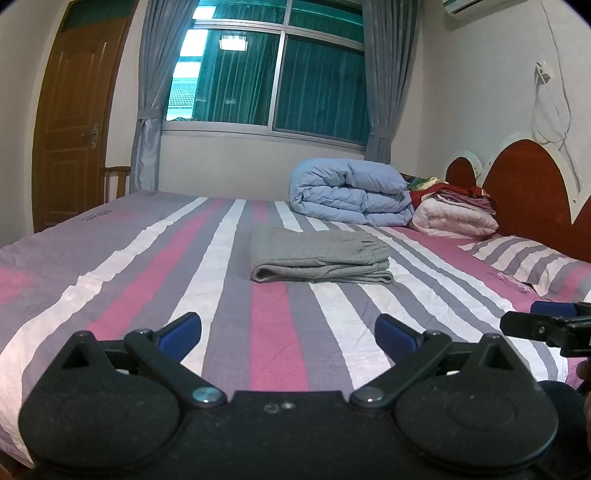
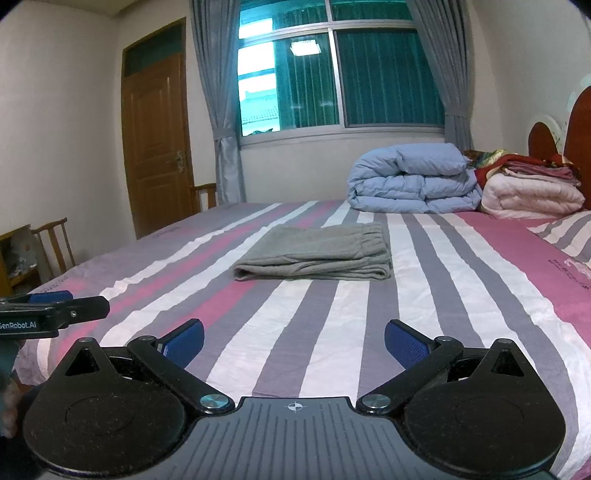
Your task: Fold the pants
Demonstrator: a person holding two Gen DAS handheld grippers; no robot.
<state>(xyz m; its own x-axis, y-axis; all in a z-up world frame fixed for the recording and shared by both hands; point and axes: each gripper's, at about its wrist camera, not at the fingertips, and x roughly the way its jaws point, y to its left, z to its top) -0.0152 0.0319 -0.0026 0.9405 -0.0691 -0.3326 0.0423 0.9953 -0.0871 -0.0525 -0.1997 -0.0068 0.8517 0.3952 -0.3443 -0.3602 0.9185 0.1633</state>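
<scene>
left claw spread wide, right claw likewise

The air conditioner is cut off by the top edge. The red headboard is cut off at the right side. The small writing on the striped sheet cannot be read. The pink quilt is partly hidden by folded clothes.

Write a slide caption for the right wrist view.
Gray pants lie folded on the striped bed; open right tongs hold nothing.
</scene>
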